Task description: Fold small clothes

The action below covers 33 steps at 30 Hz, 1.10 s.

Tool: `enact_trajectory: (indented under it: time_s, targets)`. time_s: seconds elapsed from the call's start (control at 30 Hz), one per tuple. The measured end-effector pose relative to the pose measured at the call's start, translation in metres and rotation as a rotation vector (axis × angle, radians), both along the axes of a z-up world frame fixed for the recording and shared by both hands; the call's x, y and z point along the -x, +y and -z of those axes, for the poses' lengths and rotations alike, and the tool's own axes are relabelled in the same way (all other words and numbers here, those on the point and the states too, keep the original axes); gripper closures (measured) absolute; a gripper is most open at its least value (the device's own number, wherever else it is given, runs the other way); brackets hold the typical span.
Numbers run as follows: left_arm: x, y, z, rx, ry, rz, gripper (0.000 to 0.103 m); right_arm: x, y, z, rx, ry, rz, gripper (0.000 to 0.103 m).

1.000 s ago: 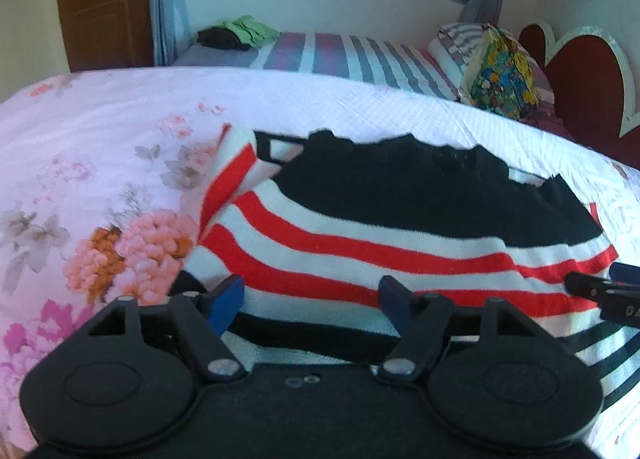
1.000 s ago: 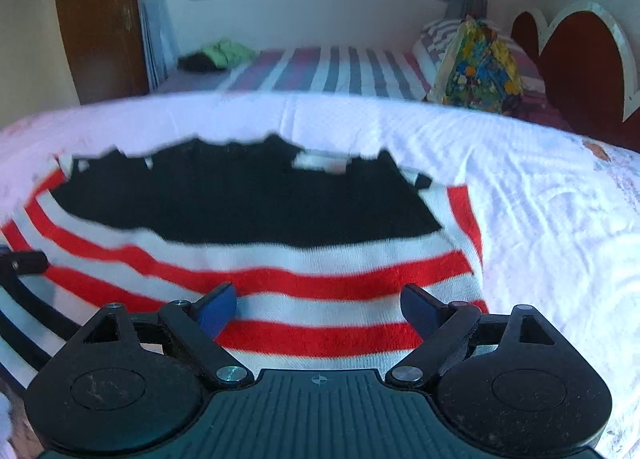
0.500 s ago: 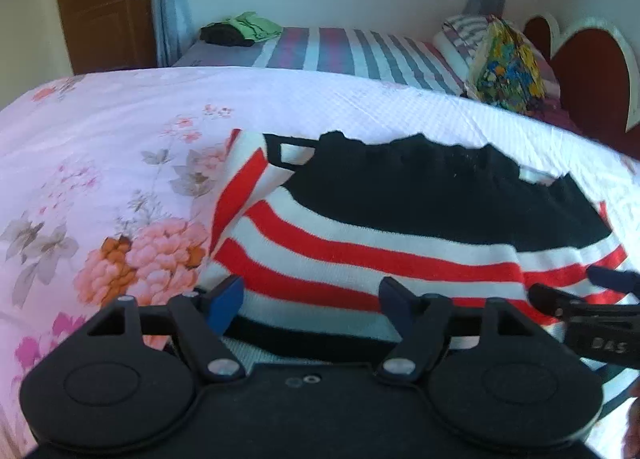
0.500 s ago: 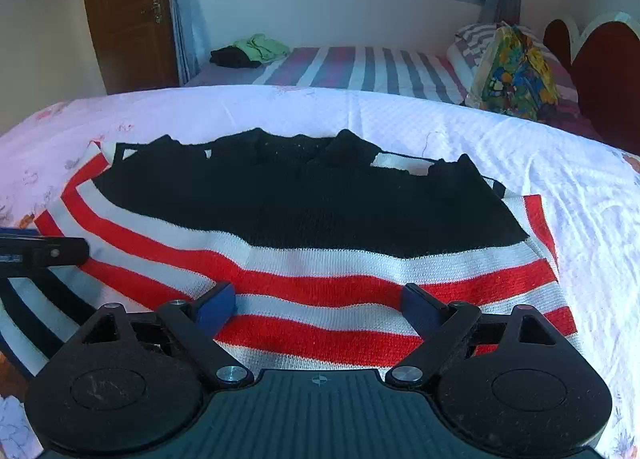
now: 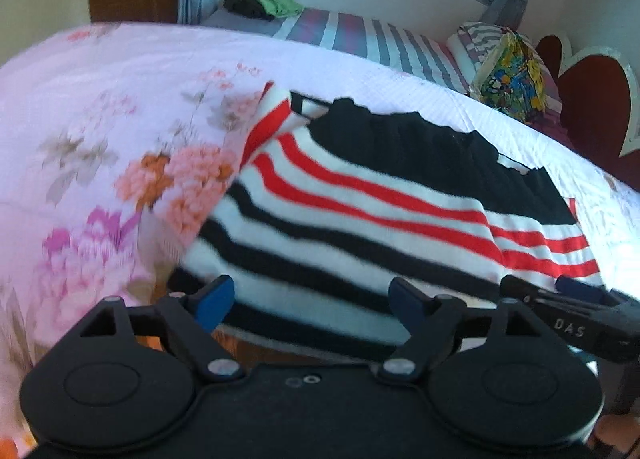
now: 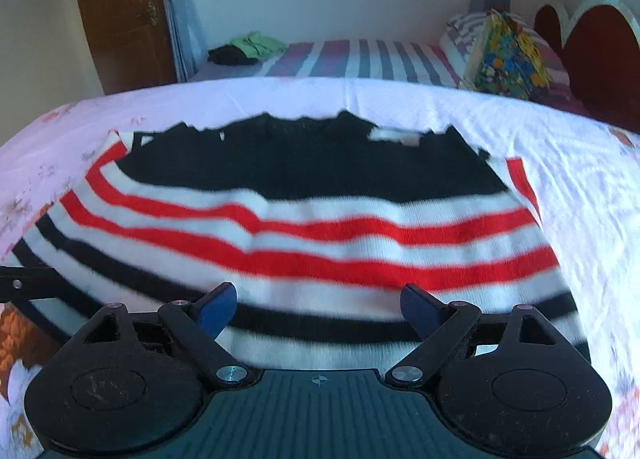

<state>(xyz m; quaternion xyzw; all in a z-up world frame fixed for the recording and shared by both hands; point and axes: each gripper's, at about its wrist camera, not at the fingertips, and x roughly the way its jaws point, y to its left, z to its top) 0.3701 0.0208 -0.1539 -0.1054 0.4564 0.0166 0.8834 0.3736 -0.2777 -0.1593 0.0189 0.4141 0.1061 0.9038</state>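
Left gripper (image 5: 312,301): jaws opening, nothing between them. Right gripper (image 6: 320,309): jaws released, its arm lettered "DAS". Striped sweater (image 6: 312,227): black top, red, white and black bands, apparently folded, flat on floral bed (image 5: 100,107). Bare sheet lies right. Beyond: striped bed (image 6: 360,57).

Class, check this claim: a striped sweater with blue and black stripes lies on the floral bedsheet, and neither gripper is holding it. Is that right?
One detail is wrong. The striped sweater has red and black stripes on white, not blue, as the right wrist view shows. It does lie on the floral bedsheet, and neither gripper is holding it.
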Motion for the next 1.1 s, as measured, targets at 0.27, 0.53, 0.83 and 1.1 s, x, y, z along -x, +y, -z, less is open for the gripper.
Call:
enact_trajectory:
  time_s: [0.27, 0.53, 0.83, 1.1]
  targets:
    - [0.022, 0.015, 0.017, 0.172, 0.061, -0.079, 0.016, 0.024, -0.009, -0.002, 0.012, 0.01, 0.021, 0.015]
    - [0.016, 0.03, 0.033, 0.338, 0.034, -0.16, 0.016, 0.025, -0.007, 0.002, 0.03, 0.01, 0.012, 0.015]
    - [-0.006, 0.035, 0.051, 0.445, -0.082, -0.212, 0.017, 0.01, -0.006, -0.002, -0.009, -0.015, 0.016, 0.015]
    - [-0.014, 0.038, 0.056, 0.458, -0.165, -0.249, 0.048, -0.011, 0.003, -0.013, 0.009, -0.102, 0.018, 0.015]
